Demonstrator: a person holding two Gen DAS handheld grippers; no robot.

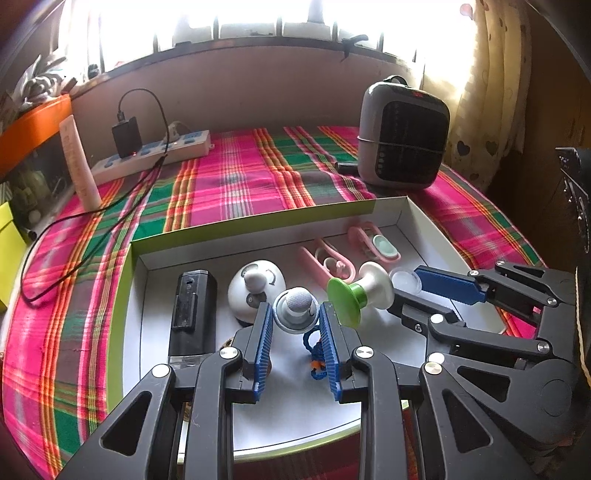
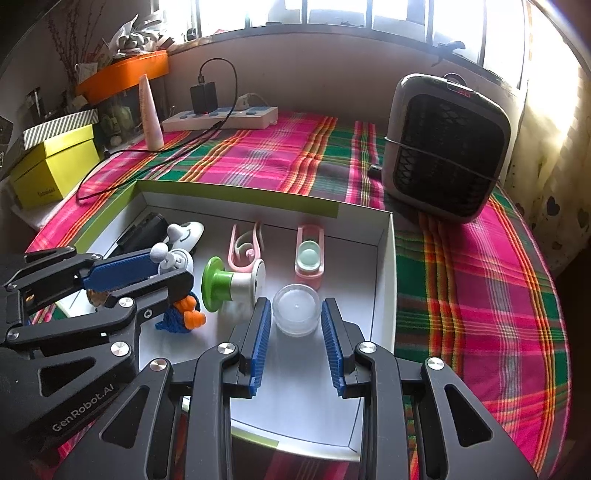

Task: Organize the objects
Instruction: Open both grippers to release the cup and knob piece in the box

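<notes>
Your left tongs [image 1: 295, 317], ribbed blue pads, bracket a round grey knobbed gadget [image 1: 295, 309] without clearly pinching it. Right tongs [image 2: 295, 314] spread around a clear plastic cup [image 2: 296, 309], at 5 o'clock in the white cardboard tray [image 2: 384, 266]; green-capped spool [image 2: 229, 282] at 9 o'clock of it.

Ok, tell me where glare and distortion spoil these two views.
Left wrist view: the window is blown out white and the box edge bows from fisheye. Right wrist view: the window is overexposed, glare washes the curtain, and the tablecloth stripes curve.
</notes>
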